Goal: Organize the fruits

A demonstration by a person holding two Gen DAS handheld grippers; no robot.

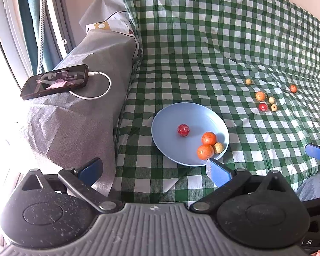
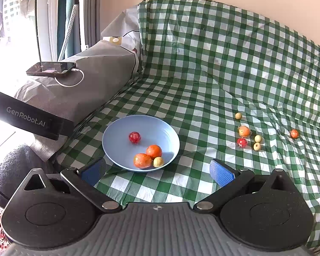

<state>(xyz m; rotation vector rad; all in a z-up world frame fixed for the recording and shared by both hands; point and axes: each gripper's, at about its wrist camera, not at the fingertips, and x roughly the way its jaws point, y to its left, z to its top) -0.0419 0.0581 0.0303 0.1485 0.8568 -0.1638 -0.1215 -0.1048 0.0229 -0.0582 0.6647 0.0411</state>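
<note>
A light blue plate [image 1: 172,115] [image 2: 121,128] lies on the green checked cloth. It holds a red fruit [image 1: 183,130] [image 2: 134,137], two oranges [image 1: 209,138] [image 2: 154,151] and a small yellow fruit [image 1: 218,147] [image 2: 158,162]. Several small fruits lie loose on the cloth to the right, among them an orange one [image 1: 260,96] [image 2: 244,131] and a red one [image 1: 263,107] [image 2: 242,142]. My left gripper [image 1: 153,169] is open and empty, just in front of the plate. My right gripper [image 2: 157,171] is open and empty, at the plate's near rim.
A grey covered block [image 1: 79,115] [image 2: 74,93] stands left of the plate, with a phone [image 1: 55,81] [image 2: 51,69] on a white cable on top. The checked cloth rises up the back wall. The left gripper's body [image 2: 32,118] shows at the left.
</note>
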